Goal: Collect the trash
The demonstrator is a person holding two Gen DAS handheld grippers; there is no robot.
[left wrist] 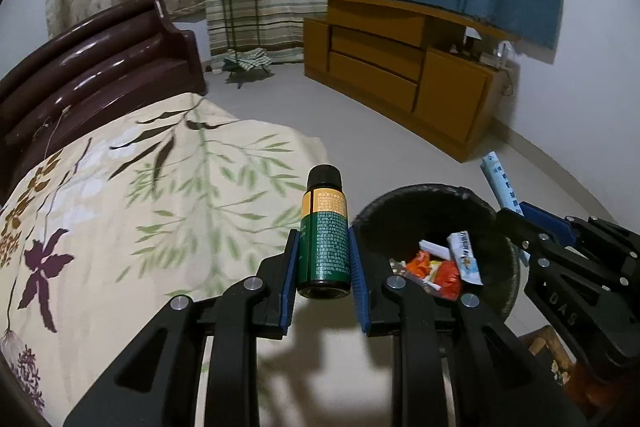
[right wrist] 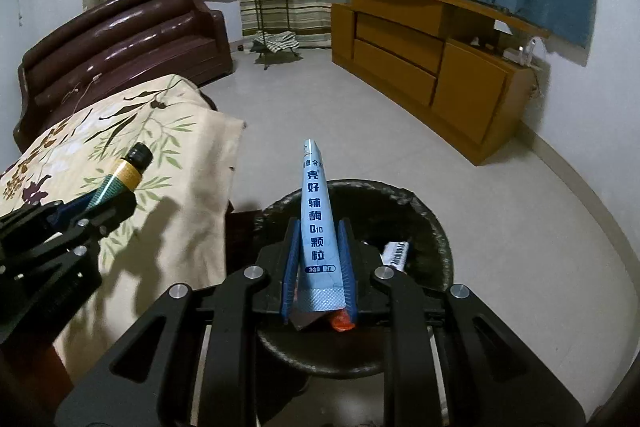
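A small dark glass bottle with a green and orange label and black cap (left wrist: 323, 231) is clamped upright between the blue pads of the left gripper (left wrist: 324, 267), held above the edge of the floral-printed cream bedspread (left wrist: 160, 187). A long light-blue foil sachet with printed characters (right wrist: 319, 227) is gripped in the narrow jaws of the right gripper (right wrist: 318, 259), directly over the round black waste bin (right wrist: 432, 227). Orange and white wrappers (left wrist: 440, 265) are seen lying inside the bin
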